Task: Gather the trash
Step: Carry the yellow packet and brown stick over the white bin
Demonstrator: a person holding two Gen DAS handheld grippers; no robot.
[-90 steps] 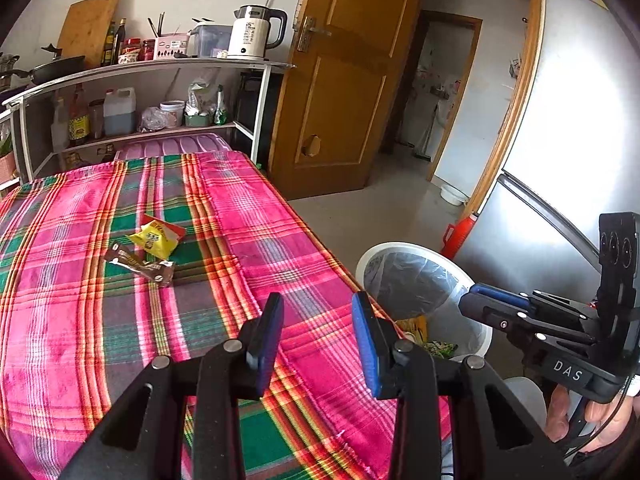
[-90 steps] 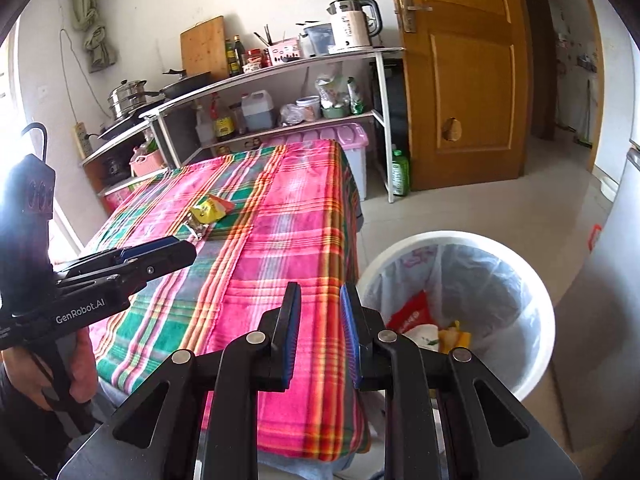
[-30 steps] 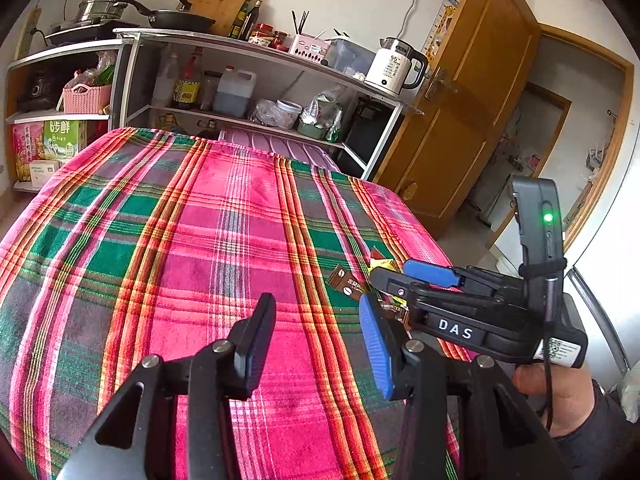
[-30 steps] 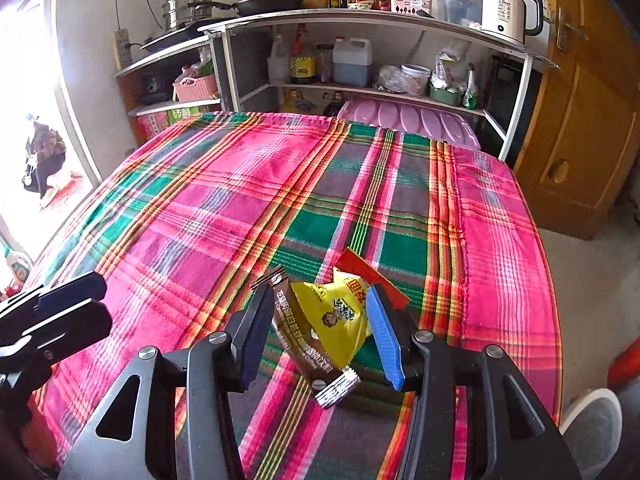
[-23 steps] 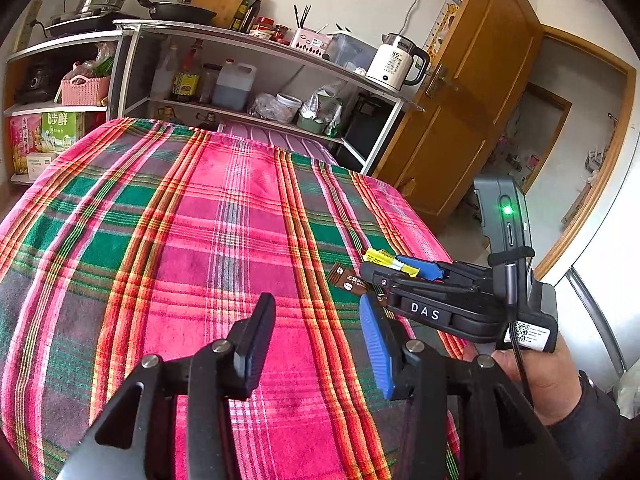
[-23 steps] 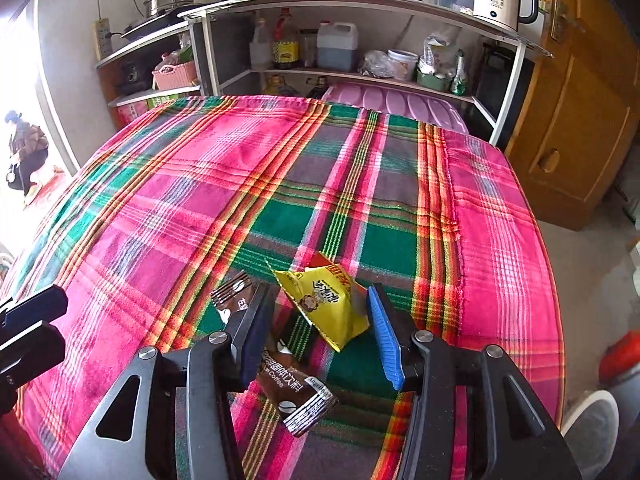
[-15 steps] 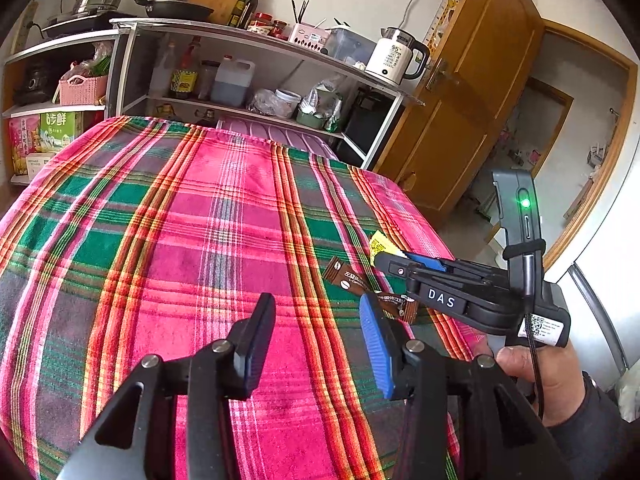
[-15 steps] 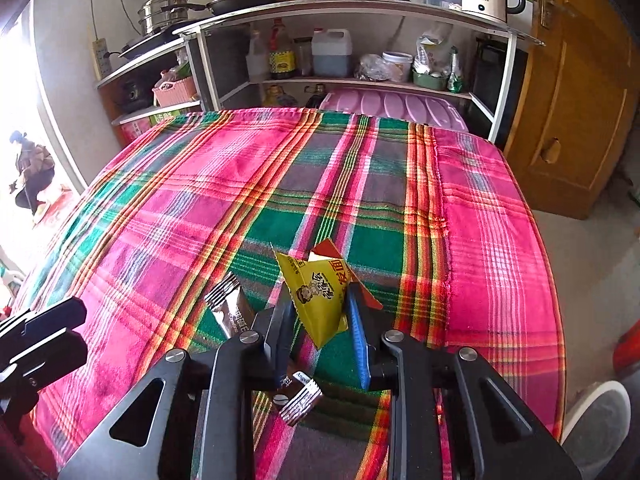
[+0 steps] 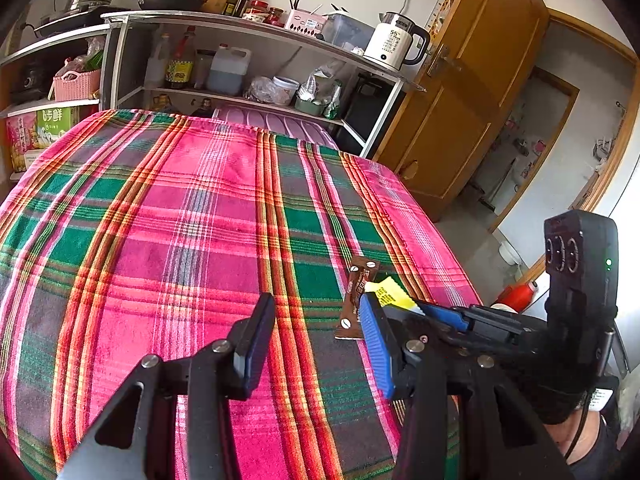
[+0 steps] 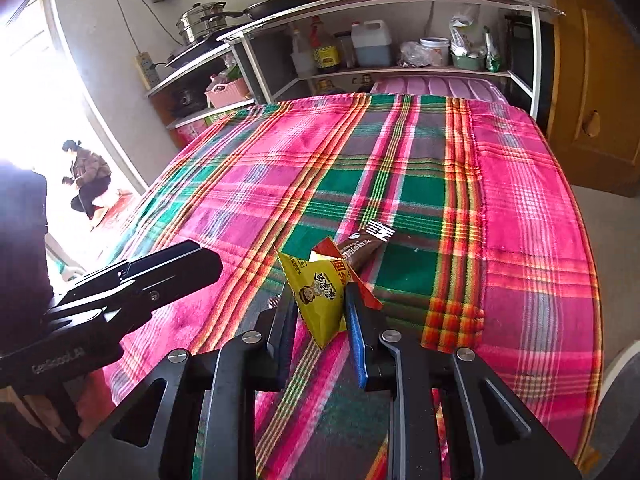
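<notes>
Right gripper (image 10: 318, 312) has just clamped the yellow snack packet (image 10: 320, 294); brown wrapper (image 10: 362, 246) at its 1 o'clock awaits on the plaid tablecloth (image 10: 400, 168). Left gripper (image 9: 316, 340) hangs apart, empty.

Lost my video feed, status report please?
Right gripper clamped on yellow snack packet. Left gripper open, empty. Brown wrapper remains on tablecloth. Nothing blocking.
</notes>
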